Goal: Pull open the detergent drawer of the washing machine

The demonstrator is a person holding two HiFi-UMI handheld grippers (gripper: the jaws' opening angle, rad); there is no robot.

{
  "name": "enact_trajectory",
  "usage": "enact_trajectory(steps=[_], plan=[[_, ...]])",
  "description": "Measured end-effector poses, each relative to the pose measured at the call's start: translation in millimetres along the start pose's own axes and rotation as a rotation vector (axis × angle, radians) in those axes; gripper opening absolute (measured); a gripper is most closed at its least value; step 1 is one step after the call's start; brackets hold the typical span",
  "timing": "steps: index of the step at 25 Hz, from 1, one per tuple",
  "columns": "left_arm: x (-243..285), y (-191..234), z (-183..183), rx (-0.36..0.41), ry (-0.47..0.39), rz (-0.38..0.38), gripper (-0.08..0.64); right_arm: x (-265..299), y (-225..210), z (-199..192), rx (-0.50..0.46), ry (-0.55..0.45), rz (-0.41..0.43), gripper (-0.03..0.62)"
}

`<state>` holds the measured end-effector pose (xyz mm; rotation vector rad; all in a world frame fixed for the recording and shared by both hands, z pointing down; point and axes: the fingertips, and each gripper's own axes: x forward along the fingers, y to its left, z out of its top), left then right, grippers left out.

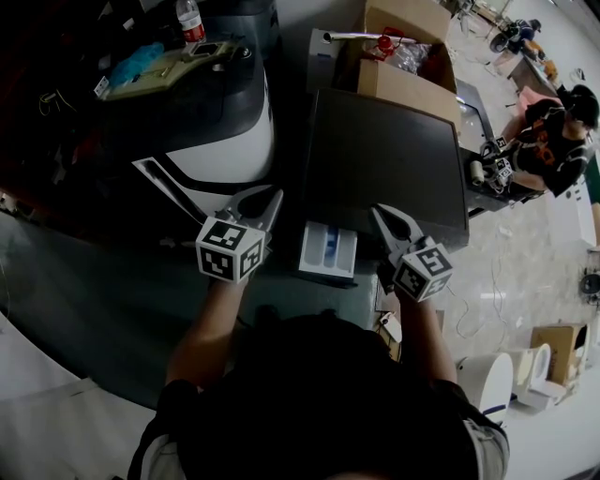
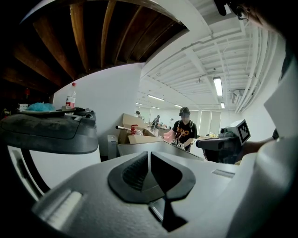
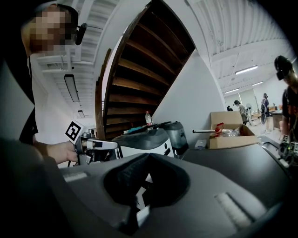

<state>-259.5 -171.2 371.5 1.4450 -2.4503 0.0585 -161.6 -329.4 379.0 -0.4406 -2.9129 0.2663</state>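
Left gripper [image 1: 274,199] and right gripper [image 1: 380,216]: jaws closed, holding nothing, one either side of the drawer [image 1: 328,249]. Drawer juts open from the washer [image 1: 384,159] front. Beyond: box [image 1: 403,56], bottle [image 1: 190,19].

One camera overhead, two low
Head view looks steeply down; gripper views look level; all share the open brown cardboard box [image 1: 403,84]

A dark wooden staircase [image 3: 139,69] rose on the left; strip lights [image 2: 217,86] lit the white ceiling [image 2: 200,51] above a glossy floor [image 1: 511,277].
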Motion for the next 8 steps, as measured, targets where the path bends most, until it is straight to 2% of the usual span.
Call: enact_trajectory(steps=[8], plan=[[-3.0,-1.7,-0.2,0.006,-0.011,0.011,0.025,-1.6,3.0,-0.2,-0.011,-0.002,0.012,0.002]])
